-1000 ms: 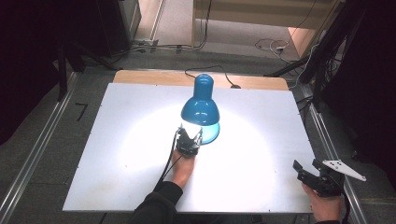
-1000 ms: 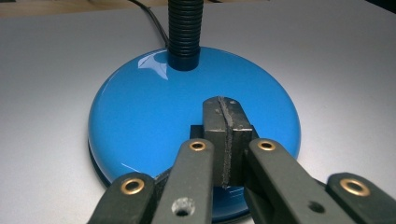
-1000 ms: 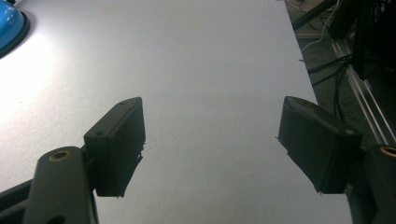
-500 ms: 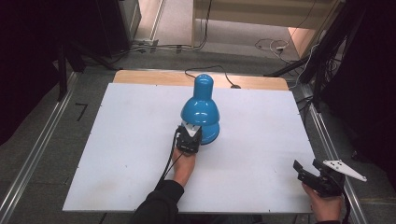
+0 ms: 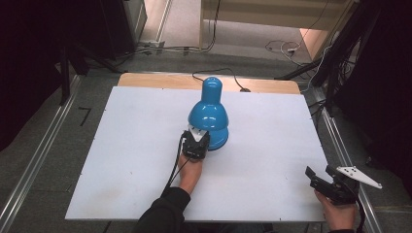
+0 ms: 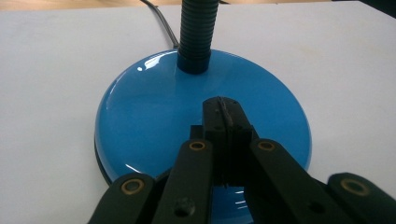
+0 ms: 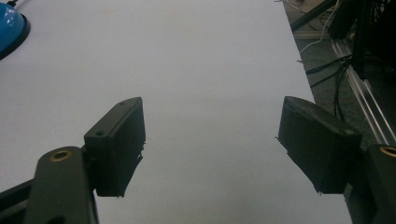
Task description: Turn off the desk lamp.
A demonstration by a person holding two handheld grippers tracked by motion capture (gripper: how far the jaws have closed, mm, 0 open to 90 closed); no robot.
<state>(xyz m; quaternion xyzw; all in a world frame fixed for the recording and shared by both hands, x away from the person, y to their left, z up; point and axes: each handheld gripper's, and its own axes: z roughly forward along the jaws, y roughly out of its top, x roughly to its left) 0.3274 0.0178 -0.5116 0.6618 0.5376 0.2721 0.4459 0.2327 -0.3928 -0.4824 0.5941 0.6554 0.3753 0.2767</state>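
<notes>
A blue desk lamp [image 5: 209,114] is seen standing on the white tabletop [image 5: 121,145], somewhat behind its middle, with the shade bent over its round base [image 6: 154,116]. A black ribbed neck [image 6: 196,32] is seen rising from the rear of that base, and a dark cord [image 5: 221,75] is led off toward the far edge.

The left claw [image 5: 197,143] is held out by a forearm in a dark sleeve [image 5: 163,213] that is stretched forward from the near edge, the hand [image 5: 188,167] kept low over the tabletop. In the left gripper view its jaws are seen pressed together, tips set over the glossy top of the base; whether the surface is touched cannot be told.

The right claw [image 5: 316,177] is held by the other hand [image 5: 335,213] at the near right corner of the tabletop, well apart from the lamp. Its jaws are spread wide, with bare tabletop between them.
</notes>
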